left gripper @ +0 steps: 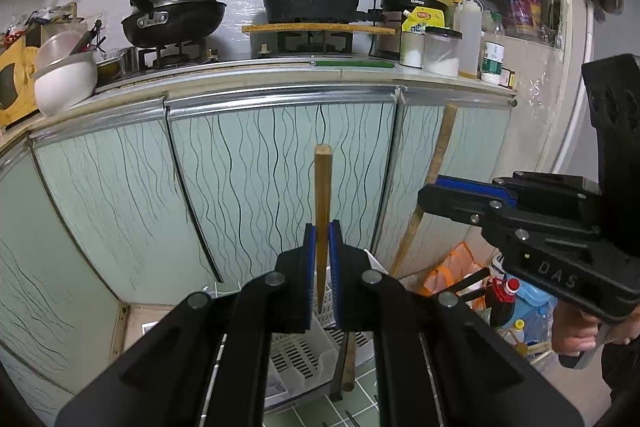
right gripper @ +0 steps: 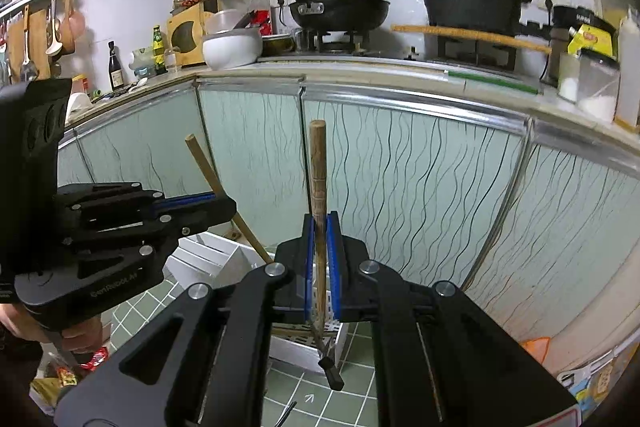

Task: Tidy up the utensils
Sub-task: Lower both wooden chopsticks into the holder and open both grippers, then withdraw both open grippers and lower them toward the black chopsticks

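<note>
- Pale green cabinet doors (left gripper: 280, 187) under a stove counter fill the background; a white slotted utensil basket (left gripper: 298, 351) sits on the tiled floor before them.
- Left gripper (left gripper: 322, 267) clamps a wooden chopstick (left gripper: 322, 211) upright above the basket, probably ready for dropping in.
- Right gripper (right gripper: 322, 259) pinches a darker wooden-handled utensil (right gripper: 318, 187) likewise, its metal end above the basket; both grippers tilt downward.

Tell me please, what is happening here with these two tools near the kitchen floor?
A person holds a gripper in each hand and is sorting utensils. The left gripper is shut on a pale wooden chopstick, held upright. The right gripper is shut on a darker wooden stick, also upright. Both hang over a white slotted plastic tray on the green tiled floor, in front of the pale green cabinet doors. Neither utensil is in the tray yet.
</note>
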{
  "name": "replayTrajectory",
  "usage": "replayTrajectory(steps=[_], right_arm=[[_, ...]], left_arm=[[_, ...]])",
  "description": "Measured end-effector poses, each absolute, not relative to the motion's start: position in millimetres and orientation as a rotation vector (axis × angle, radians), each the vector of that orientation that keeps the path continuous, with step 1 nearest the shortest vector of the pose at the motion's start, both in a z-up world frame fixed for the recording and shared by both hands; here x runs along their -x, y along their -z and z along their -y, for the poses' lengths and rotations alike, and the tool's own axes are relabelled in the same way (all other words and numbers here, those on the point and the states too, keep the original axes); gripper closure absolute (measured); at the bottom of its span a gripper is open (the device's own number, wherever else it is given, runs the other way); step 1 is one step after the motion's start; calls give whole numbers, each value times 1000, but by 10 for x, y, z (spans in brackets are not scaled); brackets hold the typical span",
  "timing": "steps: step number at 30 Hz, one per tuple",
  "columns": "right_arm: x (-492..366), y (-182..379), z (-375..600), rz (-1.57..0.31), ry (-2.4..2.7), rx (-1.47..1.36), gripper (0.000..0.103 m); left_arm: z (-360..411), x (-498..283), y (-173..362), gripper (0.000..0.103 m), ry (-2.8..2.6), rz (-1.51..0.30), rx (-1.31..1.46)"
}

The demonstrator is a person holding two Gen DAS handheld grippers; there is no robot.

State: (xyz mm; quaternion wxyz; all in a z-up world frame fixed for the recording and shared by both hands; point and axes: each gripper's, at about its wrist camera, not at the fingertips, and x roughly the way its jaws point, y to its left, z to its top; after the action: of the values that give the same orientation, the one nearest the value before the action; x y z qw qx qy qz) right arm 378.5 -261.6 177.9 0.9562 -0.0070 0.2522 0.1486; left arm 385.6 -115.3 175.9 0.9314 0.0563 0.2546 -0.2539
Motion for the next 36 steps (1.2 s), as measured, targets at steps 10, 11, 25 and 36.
replayTrajectory(steps=[10, 11, 25, 36], right_arm=[[-3719, -1741, 2744, -518, -312, 3, 13], [-3686, -1744, 2763, -514, -297, 15, 7], [-3078, -1731, 2874, -516, -269, 12, 7], [-2360, -1613, 2822, -492, -244, 51, 7]], left_arm=[[998, -3756, -1758, 7, 438, -439, -163], [962, -3731, -1773, 7, 448, -432, -164], [550, -3138, -1846, 5, 393, -436, -129], [354, -2388, -1717, 5, 356, -417, -144]])
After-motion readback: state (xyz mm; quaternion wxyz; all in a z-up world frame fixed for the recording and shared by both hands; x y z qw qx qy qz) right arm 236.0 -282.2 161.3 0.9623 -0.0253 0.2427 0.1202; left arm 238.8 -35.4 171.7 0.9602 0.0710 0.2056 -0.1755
